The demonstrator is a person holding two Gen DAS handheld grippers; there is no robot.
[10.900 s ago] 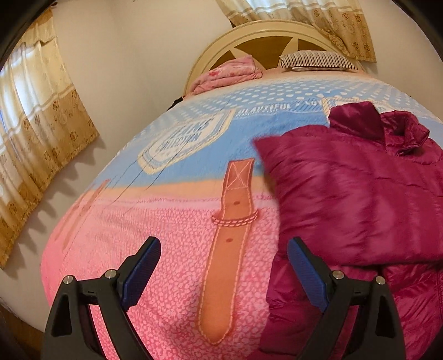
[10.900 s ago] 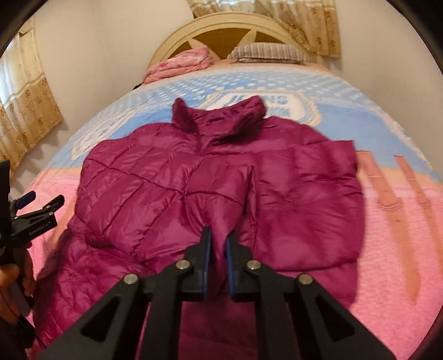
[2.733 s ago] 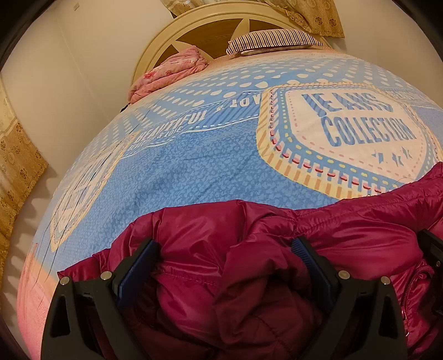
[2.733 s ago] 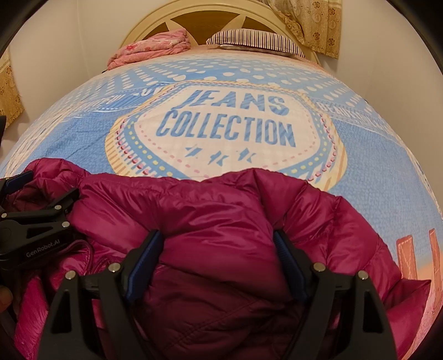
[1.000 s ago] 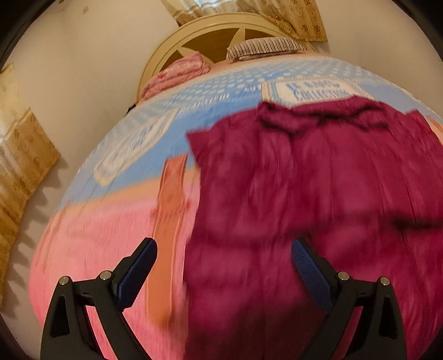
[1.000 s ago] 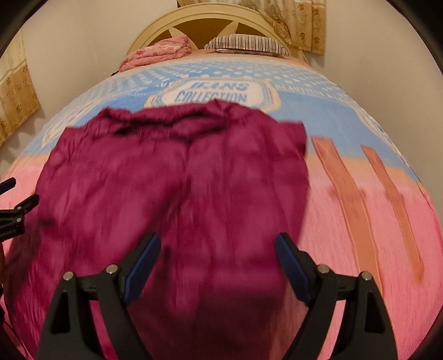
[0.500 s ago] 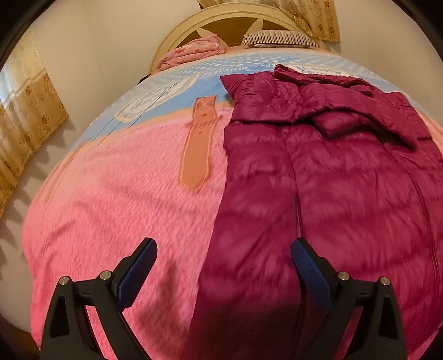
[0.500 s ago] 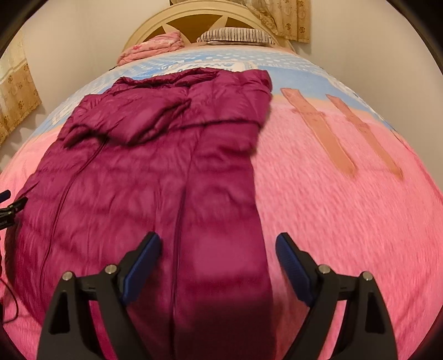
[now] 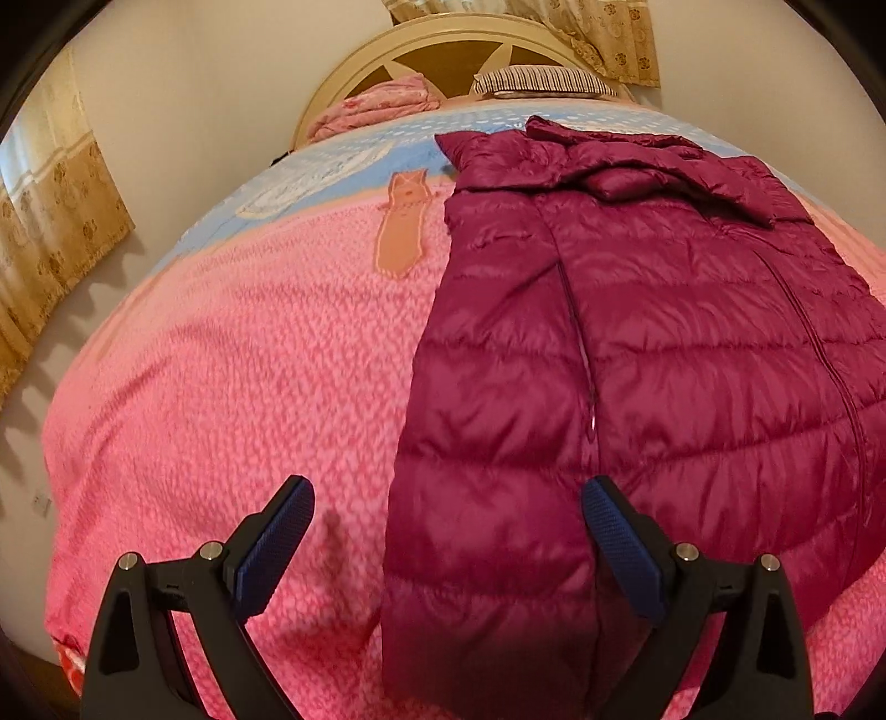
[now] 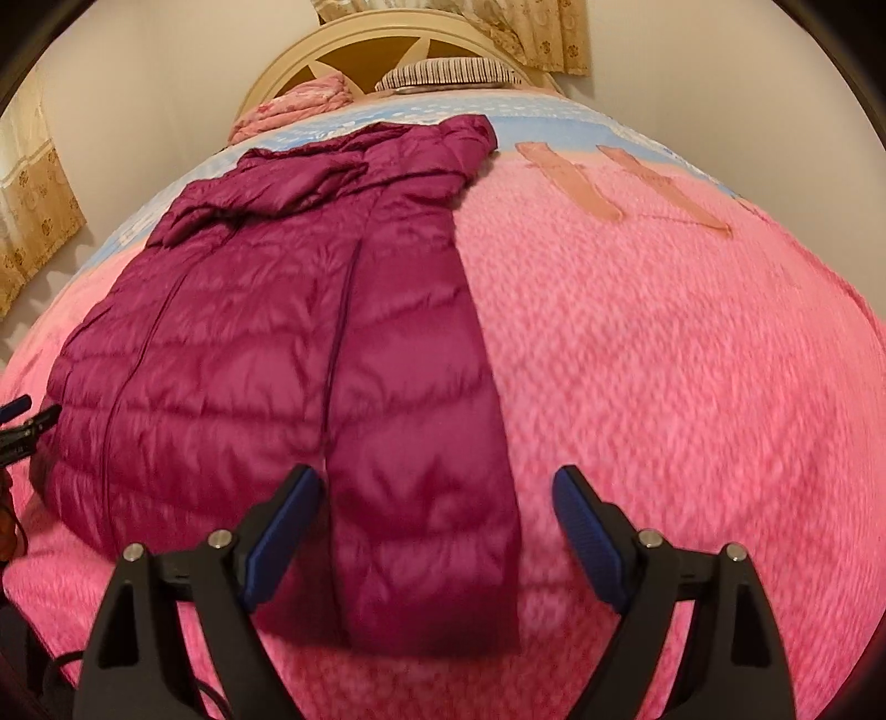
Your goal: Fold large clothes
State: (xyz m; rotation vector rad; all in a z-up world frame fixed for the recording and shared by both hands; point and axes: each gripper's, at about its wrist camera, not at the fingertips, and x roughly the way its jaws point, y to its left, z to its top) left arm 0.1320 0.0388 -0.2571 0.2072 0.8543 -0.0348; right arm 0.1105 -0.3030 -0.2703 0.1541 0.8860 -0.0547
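A magenta quilted puffer jacket (image 9: 637, 354) lies lengthwise on the bed, sleeves folded in, collar end toward the headboard. Its hem faces me. My left gripper (image 9: 448, 531) hangs open above the hem's left corner, nothing between its blue pads. In the right wrist view the same jacket (image 10: 288, 343) fills the left half. My right gripper (image 10: 437, 526) hovers open over the hem's right corner, pads apart and gripping nothing. The left gripper's tips (image 10: 25, 418) show at that view's left edge.
The bed carries a pink and blue printed blanket (image 9: 249, 360). At the headboard (image 9: 459, 50) lie a folded pink quilt (image 9: 382, 105) and a striped pillow (image 9: 542, 80). Curtains (image 9: 50, 221) hang on the left wall. The bed's foot edge is close below me.
Both grippers drew back from the collar end toward the foot of the bed and sank a little. The jacket now lies spread out with its hem under them. Both jaws stayed wide.
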